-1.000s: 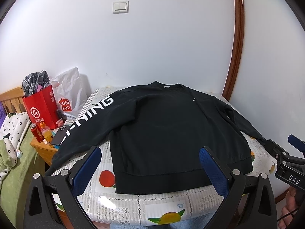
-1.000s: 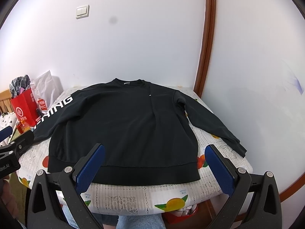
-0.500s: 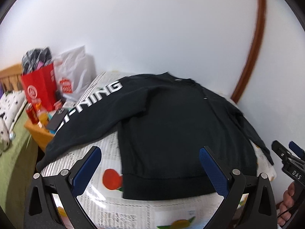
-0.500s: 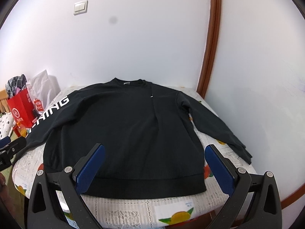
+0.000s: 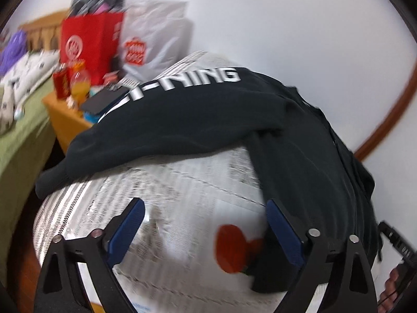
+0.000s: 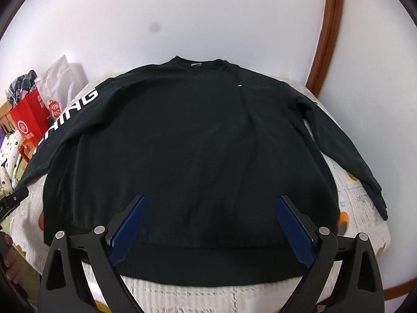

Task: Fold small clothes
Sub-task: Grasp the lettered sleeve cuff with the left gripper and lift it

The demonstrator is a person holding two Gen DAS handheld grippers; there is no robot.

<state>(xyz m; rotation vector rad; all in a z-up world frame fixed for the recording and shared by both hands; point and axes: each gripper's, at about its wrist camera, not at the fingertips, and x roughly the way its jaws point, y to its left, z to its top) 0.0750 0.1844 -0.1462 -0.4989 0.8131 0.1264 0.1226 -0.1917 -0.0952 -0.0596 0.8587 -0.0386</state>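
Observation:
A black long-sleeved sweatshirt [image 6: 187, 151] lies flat, front up, on a round table, with its sleeves spread. White letters run down its left sleeve [image 5: 177, 114]. My left gripper [image 5: 206, 206] is open and empty, above bare tablecloth [image 5: 182, 193] between that sleeve and the body's left edge. My right gripper [image 6: 211, 200] is open and empty, above the lower middle of the sweatshirt near the hem [image 6: 208, 266]. The left view is blurred.
A red paper bag [image 5: 88, 44] and a white plastic bag [image 5: 153, 34] stand left of the table. A low wooden stand [image 5: 65, 120] holds cans, a bottle and a phone. A bed with a green cover [image 5: 20, 140] is further left. A white wall is behind.
My left gripper has swung left and moved down toward the lettered sleeve. My right gripper has moved forward and lower over the sweatshirt's hem. Both stay open.

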